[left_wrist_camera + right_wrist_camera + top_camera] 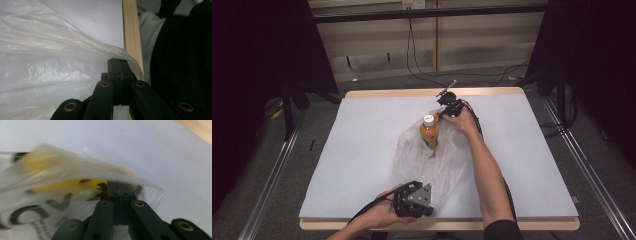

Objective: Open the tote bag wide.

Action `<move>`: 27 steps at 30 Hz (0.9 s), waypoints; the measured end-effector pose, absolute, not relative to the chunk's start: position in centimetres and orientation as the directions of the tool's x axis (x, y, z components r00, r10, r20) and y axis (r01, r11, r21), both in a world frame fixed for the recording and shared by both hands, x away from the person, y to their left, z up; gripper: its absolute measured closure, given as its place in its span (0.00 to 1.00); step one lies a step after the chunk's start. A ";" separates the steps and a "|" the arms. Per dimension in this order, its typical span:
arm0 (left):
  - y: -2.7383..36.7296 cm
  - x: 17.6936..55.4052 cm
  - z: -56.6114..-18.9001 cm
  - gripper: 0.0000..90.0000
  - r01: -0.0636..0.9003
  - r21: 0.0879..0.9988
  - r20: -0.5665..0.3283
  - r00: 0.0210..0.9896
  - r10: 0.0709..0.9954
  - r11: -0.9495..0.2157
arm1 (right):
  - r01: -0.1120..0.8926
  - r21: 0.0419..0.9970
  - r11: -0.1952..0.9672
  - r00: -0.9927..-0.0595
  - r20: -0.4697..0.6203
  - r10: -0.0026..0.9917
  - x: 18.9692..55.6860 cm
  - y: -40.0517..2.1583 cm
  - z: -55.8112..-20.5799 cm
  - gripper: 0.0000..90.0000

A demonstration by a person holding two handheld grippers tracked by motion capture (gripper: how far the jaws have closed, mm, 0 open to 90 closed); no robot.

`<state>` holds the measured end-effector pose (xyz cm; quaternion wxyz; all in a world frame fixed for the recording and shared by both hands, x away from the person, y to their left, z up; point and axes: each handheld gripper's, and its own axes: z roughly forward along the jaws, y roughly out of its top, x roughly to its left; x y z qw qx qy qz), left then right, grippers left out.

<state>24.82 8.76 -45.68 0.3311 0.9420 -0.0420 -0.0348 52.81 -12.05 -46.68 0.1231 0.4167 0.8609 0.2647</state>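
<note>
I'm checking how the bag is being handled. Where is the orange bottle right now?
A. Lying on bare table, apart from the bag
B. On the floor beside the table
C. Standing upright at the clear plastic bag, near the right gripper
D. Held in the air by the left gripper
C: in the high view the orange bottle stands upright, white cap up, at the clear plastic bag, next to the right gripper.

Left gripper (117,61): its 2 black jaws stood pressed together, pinching the edge of a clear plastic bag (45,72). Bag film spread crinkled across the left, over the white table surface (100,20). Wooden table edge (131,30) ran vertically just beside the jaws. Dark clothing (182,62) beyond it.
</note>
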 end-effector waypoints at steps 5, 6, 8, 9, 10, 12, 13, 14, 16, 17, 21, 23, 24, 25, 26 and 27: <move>9.8 26.6 -44.5 1.00 0.023 0.699 -0.051 0.999 -0.018 -0.715 | 0.598 0.648 0.471 -0.666 0.076 0.742 51.0 -12.5 -45.0 1.00; 10.1 26.9 -44.2 1.00 0.034 0.708 -0.048 0.999 0.000 -0.705 | 0.578 0.667 0.470 -0.678 0.071 0.732 50.6 -12.7 -44.6 1.00; 10.7 27.5 -43.6 1.00 0.062 0.736 -0.056 0.998 0.031 -0.675 | 0.561 0.699 0.443 -0.687 0.095 0.720 49.8 -13.1 -43.6 1.00; 11.0 27.8 -43.3 1.00 0.071 0.749 -0.051 0.997 0.049 -0.659 | 0.543 0.717 0.436 -0.694 0.092 0.714 49.3 -13.3 -43.1 1.00; 11.4 28.1 -42.9 1.00 0.085 0.766 -0.052 0.996 0.070 -0.637 | 0.531 0.734 0.424 -0.704 0.104 0.703 48.8 -13.6 -42.7 1.00; 12.0 28.7 -42.3 1.00 0.093 0.785 -0.041 0.994 0.099 -0.613 | 0.510 0.754 0.414 -0.715 0.104 0.691 47.6 -14.2 -42.0 1.00; 12.3 29.0 -42.1 1.00 0.098 0.788 -0.036 0.993 0.113 -0.608 | 0.500 0.761 0.414 -0.722 0.102 0.685 46.9 -14.5 -41.7 1.00; 12.5 29.4 -41.9 1.00 0.105 0.790 -0.029 0.991 0.133 -0.605 | 0.489 0.770 0.410 -0.724 0.096 0.683 46.3 -14.8 -41.4 1.00; 12.7 30.2 -41.8 1.00 0.118 0.800 -0.032 0.987 0.155 -0.588 | 0.470 0.786 0.402 -0.738 0.100 0.667 44.9 -15.5 -41.0 1.00; 12.7 30.6 -41.7 1.00 0.123 0.803 -0.031 0.986 0.166 -0.583 | 0.465 0.789 0.401 -0.745 0.104 0.659 44.3 -15.7 -40.8 1.00; 12.4 32.1 -41.9 1.00 0.156 0.805 -0.043 0.977 0.207 -0.572 | 0.439 0.795 0.418 -0.773 0.098 0.627 41.6 -16.2 -40.5 1.00; 12.0 33.0 -42.5 1.00 0.169 0.793 -0.037 0.972 0.232 -0.585 | 0.431 0.806 0.407 -0.793 0.124 0.596 40.3 -16.1 -40.4 1.00; 11.8 33.3 -42.7 1.00 0.175 0.786 -0.033 0.969 0.243 -0.592 | 0.410 0.803 0.434 -0.810 0.101 0.578 39.2 -15.7 -40.4 1.00; 11.8 33.6 -42.9 1.00 0.175 0.776 -0.030 0.970 0.242 -0.606 | 0.407 0.802 0.437 -0.816 0.105 0.568 38.8 -15.6 -40.4 1.00; 11.7 34.0 -43.3 1.00 0.185 0.769 -0.023 0.965 0.262 -0.612 | 0.406 0.801 0.441 -0.824 0.111 0.556 38.4 -15.4 -40.6 1.00; 11.8 34.4 -43.6 1.00 0.205 0.763 -0.029 0.958 0.285 -0.613 | 0.404 0.797 0.450 -0.828 0.110 0.550 38.0 -15.3 -40.9 1.00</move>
